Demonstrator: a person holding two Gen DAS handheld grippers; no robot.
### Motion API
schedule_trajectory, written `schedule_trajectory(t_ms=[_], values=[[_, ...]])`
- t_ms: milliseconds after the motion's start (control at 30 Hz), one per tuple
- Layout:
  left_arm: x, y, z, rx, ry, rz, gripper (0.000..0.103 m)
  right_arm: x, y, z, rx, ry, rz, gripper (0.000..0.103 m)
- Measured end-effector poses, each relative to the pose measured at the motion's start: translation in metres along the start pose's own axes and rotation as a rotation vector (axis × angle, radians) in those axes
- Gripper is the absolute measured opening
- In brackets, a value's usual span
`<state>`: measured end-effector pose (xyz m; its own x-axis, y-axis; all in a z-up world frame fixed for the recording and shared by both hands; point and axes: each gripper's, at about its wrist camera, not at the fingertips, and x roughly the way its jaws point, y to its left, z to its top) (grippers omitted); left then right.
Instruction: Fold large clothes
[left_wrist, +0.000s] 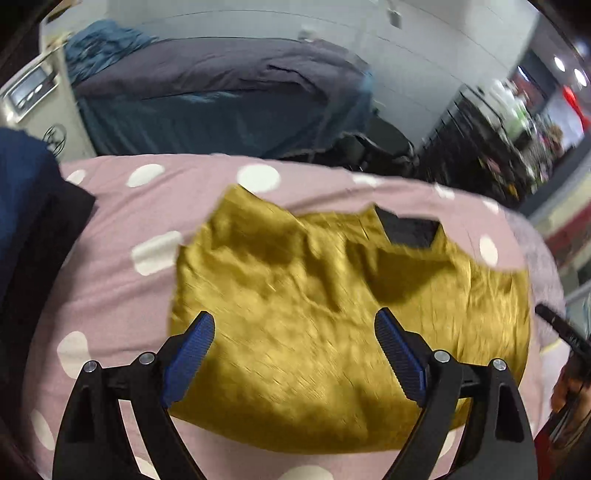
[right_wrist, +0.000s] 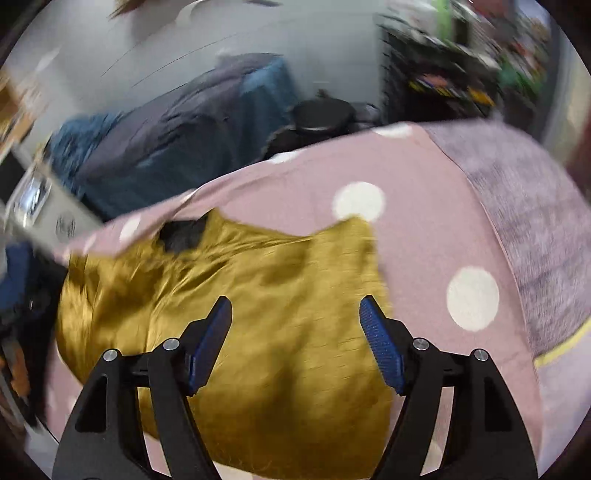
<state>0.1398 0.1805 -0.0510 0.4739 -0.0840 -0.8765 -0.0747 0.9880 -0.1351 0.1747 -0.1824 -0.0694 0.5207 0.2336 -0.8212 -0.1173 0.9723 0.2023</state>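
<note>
A mustard-yellow garment lies crumpled and roughly folded on a pink bed cover with white dots. A black patch shows at its far edge. My left gripper hovers over the garment's near half, open, with nothing between its blue pads. In the right wrist view the same garment fills the left and middle, with the black patch at its far left. My right gripper hangs above the garment's right part, open and holding nothing. Both views are blurred by motion.
Dark blue and black clothes are piled at the cover's left edge. A grey-lilac blanket covers its right side. Beyond the cover are a bed with grey-blue bedding, a white appliance and dark shelves.
</note>
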Motion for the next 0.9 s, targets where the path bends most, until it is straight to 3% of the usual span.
schedule_trajectory(t_ms=[67,167,333,400,467,567,700,900], values=[[0.011,-0.016,-0.014,0.057,0.03,0.003,0.086,0.004,0.033,-0.012,-0.141,0.021,0.018,0.072],[0.021,-0.034,-0.031,0.112,0.038,0.021,0.086,0.012,0.065,-0.033,-0.254,0.053,0.043,0.072],[0.024,-0.058,-0.047,0.208,-0.016,0.043,0.086,0.027,0.087,-0.052,-0.299,0.099,0.081,0.072],[0.04,-0.065,-0.047,0.237,0.019,0.05,0.086,0.038,0.089,-0.053,-0.323,0.113,0.064,0.072],[0.061,-0.063,-0.039,0.213,0.057,0.087,0.086,0.052,0.082,-0.045,-0.301,0.128,0.052,0.072],[0.092,-0.044,-0.015,0.085,0.103,0.124,0.088,0.081,0.064,-0.028,-0.234,0.175,0.002,0.072],[0.125,-0.021,0.011,-0.028,0.163,0.135,0.093,0.107,0.053,-0.014,-0.215,0.204,-0.041,0.075],[0.149,-0.011,0.023,-0.024,0.199,0.128,0.098,0.128,0.05,-0.012,-0.216,0.21,-0.072,0.087]])
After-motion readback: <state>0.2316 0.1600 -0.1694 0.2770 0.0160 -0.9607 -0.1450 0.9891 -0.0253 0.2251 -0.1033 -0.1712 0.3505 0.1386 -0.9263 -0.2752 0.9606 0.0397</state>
